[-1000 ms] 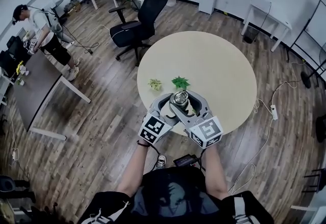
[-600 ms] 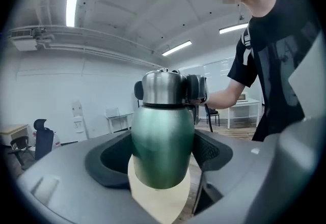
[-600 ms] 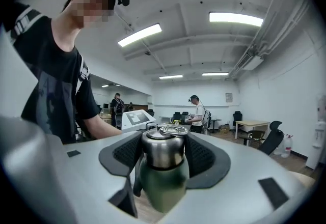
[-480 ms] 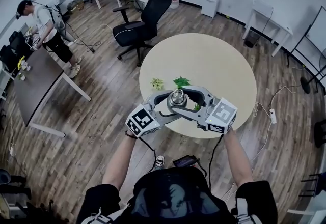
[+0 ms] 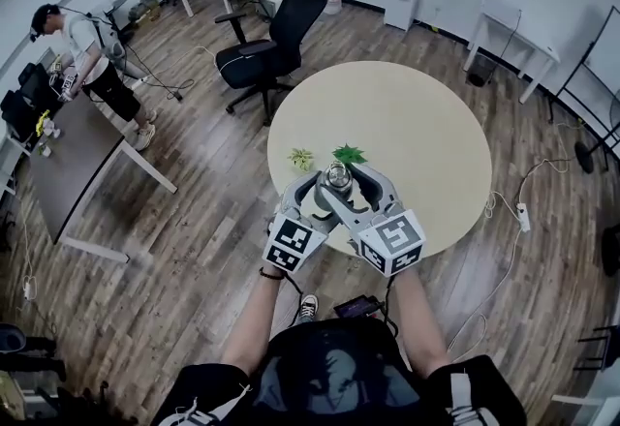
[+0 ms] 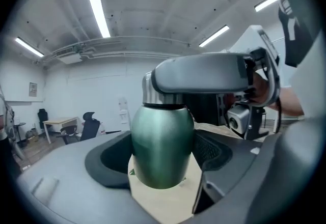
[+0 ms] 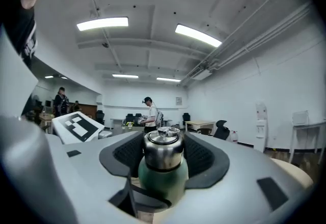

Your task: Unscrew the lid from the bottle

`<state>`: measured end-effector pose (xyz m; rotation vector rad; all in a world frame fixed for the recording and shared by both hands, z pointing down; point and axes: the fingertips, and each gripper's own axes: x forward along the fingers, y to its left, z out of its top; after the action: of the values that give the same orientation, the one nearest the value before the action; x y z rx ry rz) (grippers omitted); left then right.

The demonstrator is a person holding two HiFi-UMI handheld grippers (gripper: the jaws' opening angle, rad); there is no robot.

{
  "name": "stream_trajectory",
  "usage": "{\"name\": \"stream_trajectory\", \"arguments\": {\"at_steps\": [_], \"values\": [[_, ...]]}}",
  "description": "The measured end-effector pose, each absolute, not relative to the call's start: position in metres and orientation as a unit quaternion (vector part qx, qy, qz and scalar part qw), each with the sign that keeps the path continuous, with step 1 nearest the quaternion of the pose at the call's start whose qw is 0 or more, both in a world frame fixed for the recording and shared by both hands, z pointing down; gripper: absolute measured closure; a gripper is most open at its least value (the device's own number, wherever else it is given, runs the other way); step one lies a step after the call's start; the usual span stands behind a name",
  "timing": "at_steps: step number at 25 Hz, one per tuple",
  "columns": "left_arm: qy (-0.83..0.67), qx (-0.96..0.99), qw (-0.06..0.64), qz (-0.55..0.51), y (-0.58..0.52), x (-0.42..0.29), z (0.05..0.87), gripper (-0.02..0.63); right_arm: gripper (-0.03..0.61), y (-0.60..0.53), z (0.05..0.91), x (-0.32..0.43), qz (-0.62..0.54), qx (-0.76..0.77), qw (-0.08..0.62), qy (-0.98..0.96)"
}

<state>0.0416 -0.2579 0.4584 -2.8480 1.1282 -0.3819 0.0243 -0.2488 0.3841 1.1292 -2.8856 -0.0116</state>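
A green bottle point(image 5: 338, 178) with a steel lid is held upright over the near edge of the round table point(image 5: 417, 124). My left gripper point(image 5: 320, 190) is shut on its green body point(image 6: 162, 141), which fills the gap between the dark pads point(image 6: 109, 159). From the other side my right gripper point(image 5: 351, 184) closes on the steel lid point(image 7: 163, 146), with ribbed pads point(image 7: 201, 159) against both its sides. The green body point(image 7: 163, 179) shows just below the lid. In the left gripper view, the right gripper's grey finger point(image 6: 204, 73) crosses the bottle's top and hides most of the lid.
Two small green plants point(image 5: 301, 159) point(image 5: 349, 154) stand on the table just beyond the bottle. A black office chair point(image 5: 276, 37) is past the table's far left side. A person point(image 5: 87, 56) stands by a grey desk point(image 5: 58, 172) at the left.
Half a second ago both marker cubes were swung wide apart around the bottle. They have now swung back close together, as they were a second ago. The bottle stays in place.
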Motion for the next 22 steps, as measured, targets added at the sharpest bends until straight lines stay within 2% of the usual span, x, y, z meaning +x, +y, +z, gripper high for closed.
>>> {"name": "stream_trajectory", "arguments": {"at_steps": [5, 8, 9, 13, 15, 18, 22], "values": [[0.210, -0.971, 0.049, -0.098, -0.224, 0.036, 0.436, 0.253, 0.325, -0.213, 0.360, 0.012, -0.044, 0.143, 0.027, -0.988], [0.145, -0.983, 0.061, -0.100, -0.211, 0.034, 0.423, 0.255, 0.325, -0.201, 0.347, 0.010, -0.030, 0.046, 0.041, -0.998], [0.151, -0.981, 0.062, -0.101, -0.214, 0.034, 0.422, 0.255, 0.323, -0.204, 0.344, 0.011, -0.023, 0.053, 0.041, -0.997], [0.261, -0.960, 0.049, -0.088, -0.241, 0.030, 0.425, 0.255, 0.244, -0.228, 0.348, 0.012, -0.022, 0.217, 0.003, -0.976], [0.318, -0.943, 0.041, -0.088, -0.251, 0.030, 0.431, 0.255, 0.238, -0.238, 0.357, 0.012, -0.016, 0.301, -0.002, -0.953], [0.386, -0.915, 0.046, -0.106, -0.261, 0.030, 0.440, 0.255, 0.247, -0.253, 0.367, 0.015, 0.006, 0.387, -0.005, -0.922], [0.406, -0.904, 0.053, -0.122, -0.264, 0.031, 0.445, 0.255, 0.311, -0.263, 0.372, 0.015, 0.006, 0.415, 0.019, -0.910]]}}
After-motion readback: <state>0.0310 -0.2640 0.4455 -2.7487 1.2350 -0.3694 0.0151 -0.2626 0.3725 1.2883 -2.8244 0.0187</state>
